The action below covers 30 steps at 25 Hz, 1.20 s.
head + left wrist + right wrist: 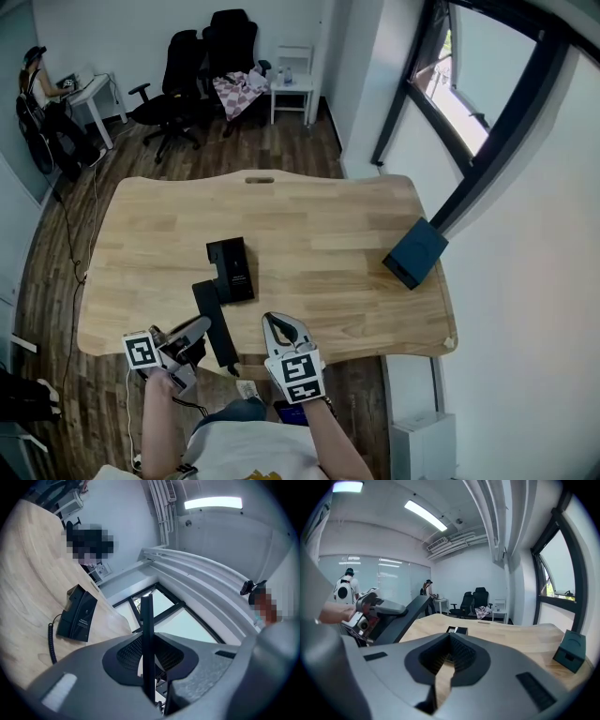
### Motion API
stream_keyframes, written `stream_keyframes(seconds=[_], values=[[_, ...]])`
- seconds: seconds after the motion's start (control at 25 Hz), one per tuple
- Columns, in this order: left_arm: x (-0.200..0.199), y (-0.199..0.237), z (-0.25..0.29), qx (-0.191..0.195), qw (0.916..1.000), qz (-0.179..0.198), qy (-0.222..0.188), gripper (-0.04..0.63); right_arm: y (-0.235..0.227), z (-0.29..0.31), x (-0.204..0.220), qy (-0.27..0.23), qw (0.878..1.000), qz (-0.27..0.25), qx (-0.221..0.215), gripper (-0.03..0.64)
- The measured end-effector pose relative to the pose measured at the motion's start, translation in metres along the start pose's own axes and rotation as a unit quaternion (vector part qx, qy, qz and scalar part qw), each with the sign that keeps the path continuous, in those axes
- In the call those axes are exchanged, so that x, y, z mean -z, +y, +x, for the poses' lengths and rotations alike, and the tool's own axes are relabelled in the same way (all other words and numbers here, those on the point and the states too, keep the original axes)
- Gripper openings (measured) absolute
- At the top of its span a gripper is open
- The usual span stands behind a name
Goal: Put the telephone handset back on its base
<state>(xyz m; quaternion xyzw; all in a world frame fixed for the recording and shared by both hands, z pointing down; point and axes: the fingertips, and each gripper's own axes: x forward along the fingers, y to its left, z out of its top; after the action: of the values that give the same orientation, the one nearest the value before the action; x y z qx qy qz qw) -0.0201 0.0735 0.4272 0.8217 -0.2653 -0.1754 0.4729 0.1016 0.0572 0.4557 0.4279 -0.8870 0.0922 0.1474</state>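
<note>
No writing can be read. The base (77,613), near the table's front edge, carries a short line of pale print on its dark face, too small to make out. The left cube (141,352) and the right cube (300,367) show only black-and-white square patterns, with no letters or numbers.

We see the black handset (214,323), a long slim bar, clamped edge-on between the jaws of the left gripper (199,328), reaching out past the near edge of the table (356,244). Its flat, black, rectangular base (232,270) lies on the wood just beyond, with a coiled cord (51,641) beside it.
</note>
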Motion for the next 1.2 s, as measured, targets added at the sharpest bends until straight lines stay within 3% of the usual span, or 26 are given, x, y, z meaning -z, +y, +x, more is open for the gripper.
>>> stream_keyframes(seconds=[0.24,0.44,0.76,1.04,1.2], values=[[-0.048,0.03,0.014,0.013,0.9997,-0.018,0.011,0.072,-0.017,0.06,-0.009,0.02,0.999,0.001,0.026,0.006],[-0.073,0.045,0.023,0.028,0.9989,-0.029,0.023,0.072,-0.019,0.094,-0.019,0.004,0.999,0.037,0.031,0.006],[-0.092,0.067,0.026,0.041,0.9977,-0.036,0.039,0.072,-0.021,0.124,-0.032,-0.019,0.997,0.053,0.053,0.006],[-0.092,0.075,0.026,0.043,0.9971,-0.043,0.046,0.072,-0.019,0.121,-0.039,-0.053,0.992,0.105,0.045,0.006],[-0.094,0.074,0.022,0.041,0.9974,-0.039,0.045,0.072,-0.014,0.118,-0.044,-0.059,0.993,0.097,0.041,0.006]])
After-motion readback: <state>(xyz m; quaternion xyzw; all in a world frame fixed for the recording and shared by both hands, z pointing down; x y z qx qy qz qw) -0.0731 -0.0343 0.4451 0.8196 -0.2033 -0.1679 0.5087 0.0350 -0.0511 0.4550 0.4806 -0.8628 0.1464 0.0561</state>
